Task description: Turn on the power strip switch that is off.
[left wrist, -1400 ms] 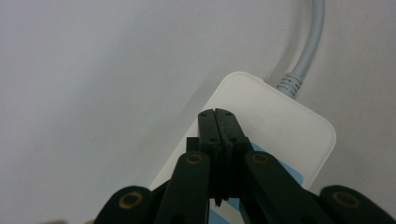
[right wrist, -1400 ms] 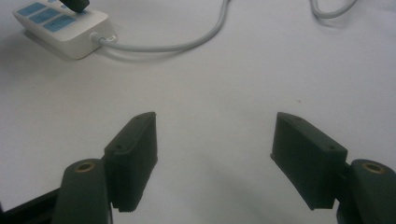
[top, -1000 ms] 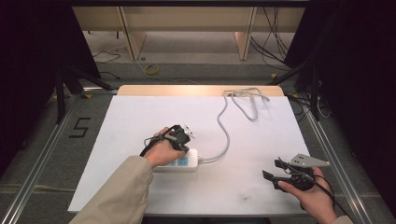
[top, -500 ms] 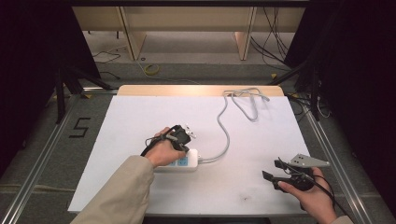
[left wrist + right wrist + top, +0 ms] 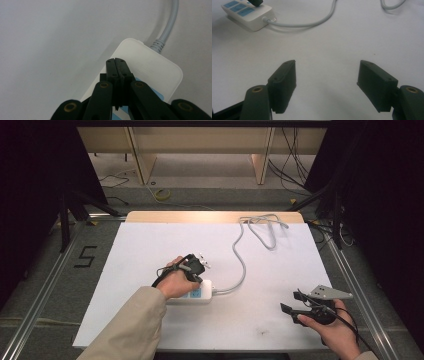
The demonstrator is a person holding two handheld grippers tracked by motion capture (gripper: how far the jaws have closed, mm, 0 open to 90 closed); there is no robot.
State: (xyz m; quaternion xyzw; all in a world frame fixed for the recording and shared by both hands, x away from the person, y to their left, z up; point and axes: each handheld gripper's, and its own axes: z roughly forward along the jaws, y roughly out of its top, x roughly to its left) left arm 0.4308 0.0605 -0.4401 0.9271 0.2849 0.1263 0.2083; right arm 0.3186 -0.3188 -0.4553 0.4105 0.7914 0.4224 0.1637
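A white power strip [image 5: 202,296] with blue sockets lies near the middle of the white table top [image 5: 145,245]. Its grey cable [image 5: 242,265] runs to the back and ends in loose loops [image 5: 265,226]. My left gripper [image 5: 196,276] points down over the strip, jaws shut with nothing between them. In the left gripper view the closed tips [image 5: 116,65] hang just above the strip's rounded end [image 5: 152,67], close to where the cable [image 5: 167,27] enters. My right gripper [image 5: 294,302] rests low at the front right, open and empty [image 5: 327,71]. From there the strip [image 5: 249,15] lies far off.
The white sheet covers a wooden table whose bare back edge [image 5: 210,216] shows. Metal rails [image 5: 45,285] run along both sides. A "5" mark [image 5: 85,256] is on the floor at the left. Shelving legs and cables stand beyond the table.
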